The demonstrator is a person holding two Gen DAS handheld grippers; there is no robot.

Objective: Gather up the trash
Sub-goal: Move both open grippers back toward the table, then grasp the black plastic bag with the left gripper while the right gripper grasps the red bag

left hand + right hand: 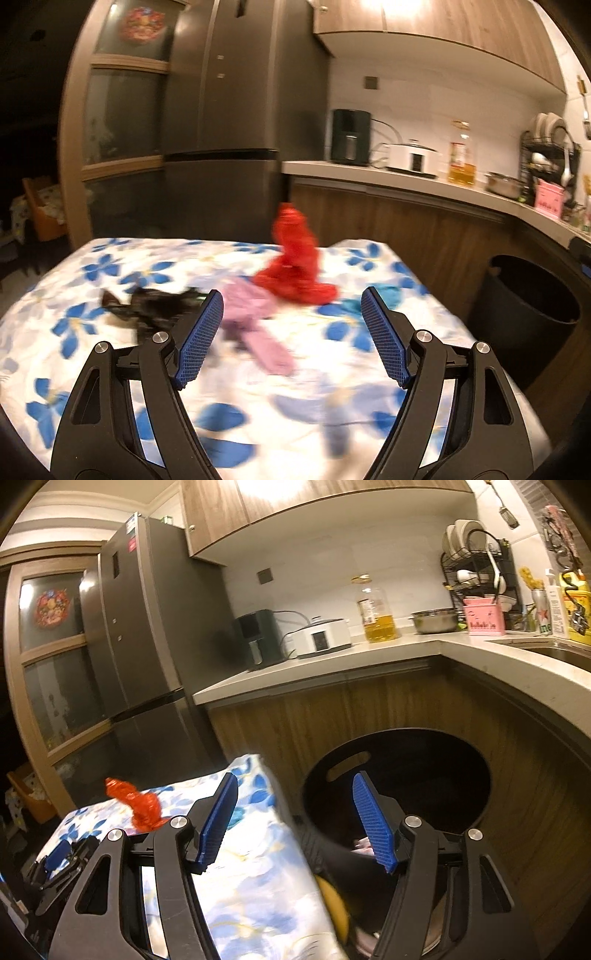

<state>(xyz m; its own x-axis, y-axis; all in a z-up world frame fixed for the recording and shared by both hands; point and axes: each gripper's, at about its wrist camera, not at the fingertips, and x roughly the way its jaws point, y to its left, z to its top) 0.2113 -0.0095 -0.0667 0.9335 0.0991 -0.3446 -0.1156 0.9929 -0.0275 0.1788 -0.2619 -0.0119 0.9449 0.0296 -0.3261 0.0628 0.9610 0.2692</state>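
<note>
Three crumpled bags are seen on the floral-clothed counter [92, 273]: red [295, 266], pink [255, 321], black [147, 310]. The pink bag lies just ahead of the left gripper [291, 339], its long axis running away and leftward; these jaws stand wide and empty. The right gripper [295, 819], also wide and empty, is held above the black bin [480, 786]. Blur hides bag detail.

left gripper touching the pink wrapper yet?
Apart. In the left wrist view the left gripper is open and empty, and the pink wrapper lies on the tablecloth beyond and between its fingers; neither pad meets it.
</note>
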